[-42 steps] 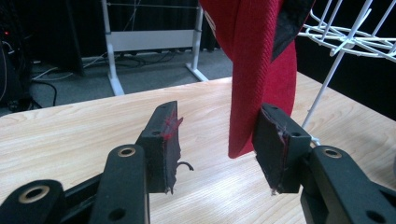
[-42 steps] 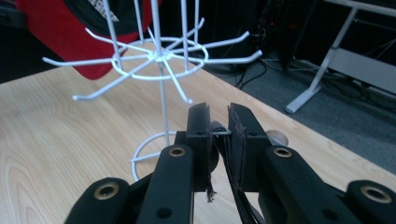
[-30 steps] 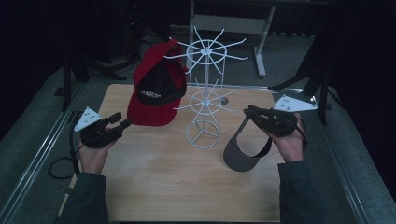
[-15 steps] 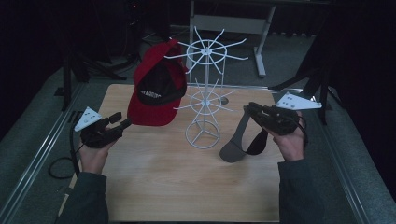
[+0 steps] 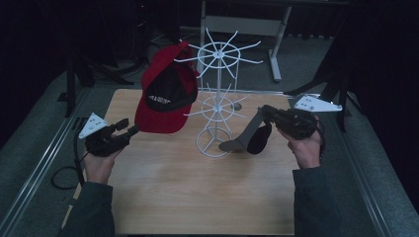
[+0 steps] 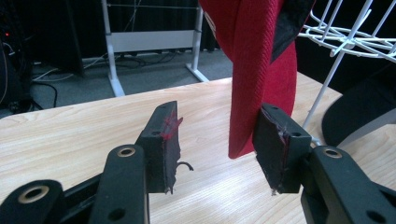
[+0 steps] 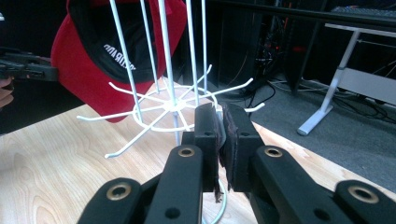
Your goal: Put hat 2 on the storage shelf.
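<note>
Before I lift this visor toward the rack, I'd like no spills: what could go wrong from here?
The right gripper, jaws just closing, pinches the dark visor only by its strap edge, so it may slip or swing. The white wire rack looks light; a bump from the visor could tip it. The red cap hangs on one prong, its brim between the open jaws of the left gripper; a nudge could knock it off.
</note>
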Tool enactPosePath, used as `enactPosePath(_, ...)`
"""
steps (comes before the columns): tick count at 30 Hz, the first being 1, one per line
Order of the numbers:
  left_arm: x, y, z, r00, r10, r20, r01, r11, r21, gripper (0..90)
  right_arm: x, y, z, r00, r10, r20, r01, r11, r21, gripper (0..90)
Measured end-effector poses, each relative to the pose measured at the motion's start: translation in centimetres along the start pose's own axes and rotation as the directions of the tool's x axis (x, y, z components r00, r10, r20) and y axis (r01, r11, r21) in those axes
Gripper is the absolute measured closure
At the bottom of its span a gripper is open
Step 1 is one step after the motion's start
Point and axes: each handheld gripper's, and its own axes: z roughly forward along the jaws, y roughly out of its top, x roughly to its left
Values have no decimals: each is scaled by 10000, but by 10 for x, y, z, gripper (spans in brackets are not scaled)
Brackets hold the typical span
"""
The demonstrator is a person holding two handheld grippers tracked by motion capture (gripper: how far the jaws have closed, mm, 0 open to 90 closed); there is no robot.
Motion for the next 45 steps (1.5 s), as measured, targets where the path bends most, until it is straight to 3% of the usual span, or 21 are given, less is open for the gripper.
enactPosePath(5,0,0,0,10000,-8,9,8,10000,9,518,0,-1,1,9999,141,83,-141,9999,-74,856)
enactPosePath(13,0,0,1,10000,11,24,-11,10000,-17,518,-5,6,-10,9975,685,-182,-697,9947,-752,856)
enactPosePath(24,-1,0,1,10000,-22,42,22,10000,2,518,-9,17,-19,9856,1495,-790,-1599,9760,-1477,857)
enactPosePath(45,0,-1,0,10000,-3,31,3,10000,25,518,-7,50,-26,9717,1774,-1561,-2057,9601,-1895,857)
